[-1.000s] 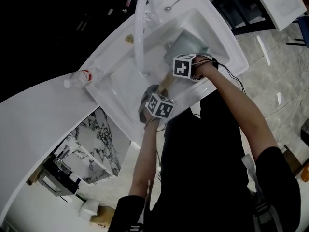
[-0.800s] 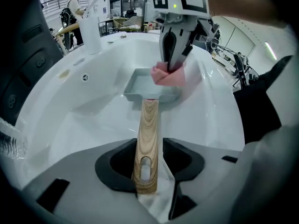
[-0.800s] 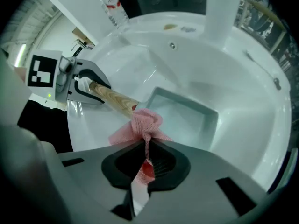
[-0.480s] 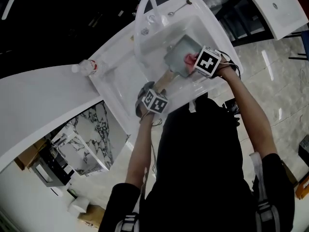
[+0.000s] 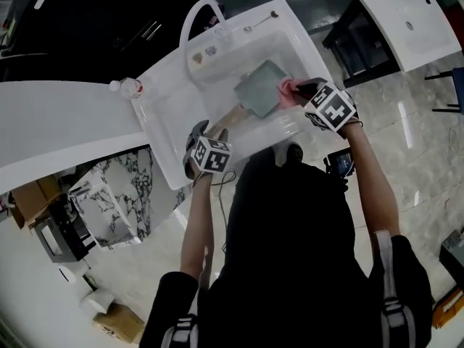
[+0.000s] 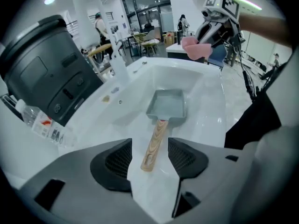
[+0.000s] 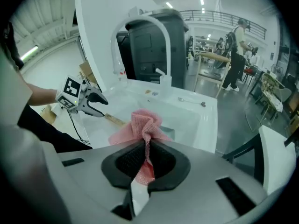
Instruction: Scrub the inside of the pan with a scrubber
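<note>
Scrubber (image 7: 142, 124) held off the pan (image 5: 259, 90); scrubbing looks paused or finished.
Right gripper (image 7: 147, 160) pinches the scrubber; left gripper (image 6: 149, 155) jaws are opening, handle (image 6: 154, 143) loose between them.

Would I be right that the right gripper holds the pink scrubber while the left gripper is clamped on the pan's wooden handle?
Not quite: the left gripper view shows the left gripper opening, its fingers clear of the pan's wooden handle. The right gripper does hold the pink scrubber.

No legible text, bottle label (image 6: 49, 127) too blurred
</note>
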